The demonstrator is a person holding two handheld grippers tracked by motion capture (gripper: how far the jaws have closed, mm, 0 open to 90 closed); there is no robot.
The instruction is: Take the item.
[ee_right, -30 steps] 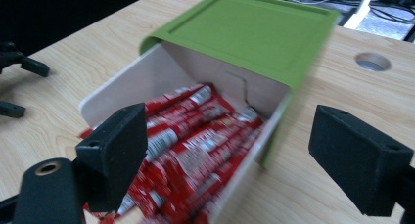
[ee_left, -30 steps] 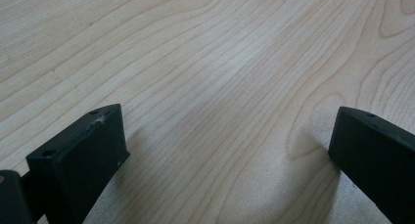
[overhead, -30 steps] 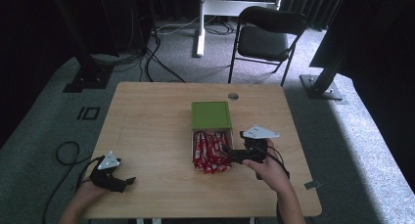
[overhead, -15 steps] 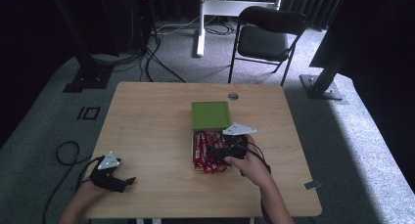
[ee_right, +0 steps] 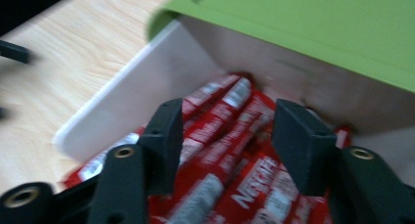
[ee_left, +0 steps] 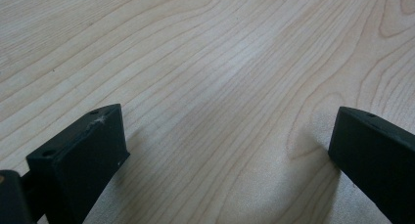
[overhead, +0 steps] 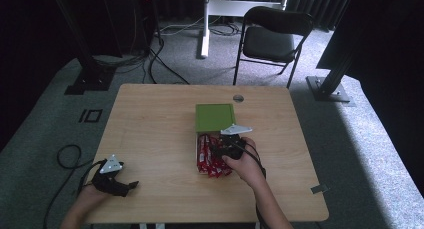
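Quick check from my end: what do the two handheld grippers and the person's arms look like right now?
Both grippers are black with two blocky black jaws. The left gripper and right gripper each carry a grey three-cornered plate on top. A black cable trails from each. Round screw holes mark the right jaw arms. The forearms look unsleeved.

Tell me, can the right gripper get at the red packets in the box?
Probably yes. The right gripper hangs open just over the red packets, and the green lid is tipped back, so nothing covers them.
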